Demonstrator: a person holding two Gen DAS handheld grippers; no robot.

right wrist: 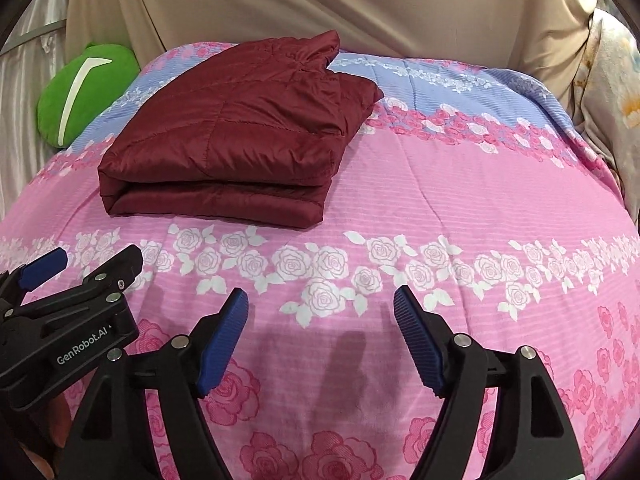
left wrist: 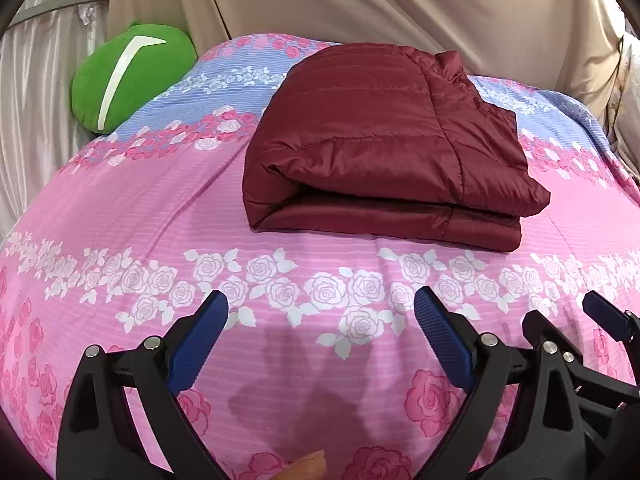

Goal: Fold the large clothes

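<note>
Left wrist view: one folded maroon jacket [left wrist: 384, 148] lies well ahead of the two wide-open, empty grippers, left gripper [left wrist: 320, 344] and right gripper [right wrist: 320, 340].

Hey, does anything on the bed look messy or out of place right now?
Mostly tidy. The maroon jacket lies folded on the floral bedspread, but its collar end sticks up rumpled at the far corner. Both grippers are open, touching nothing.
</note>
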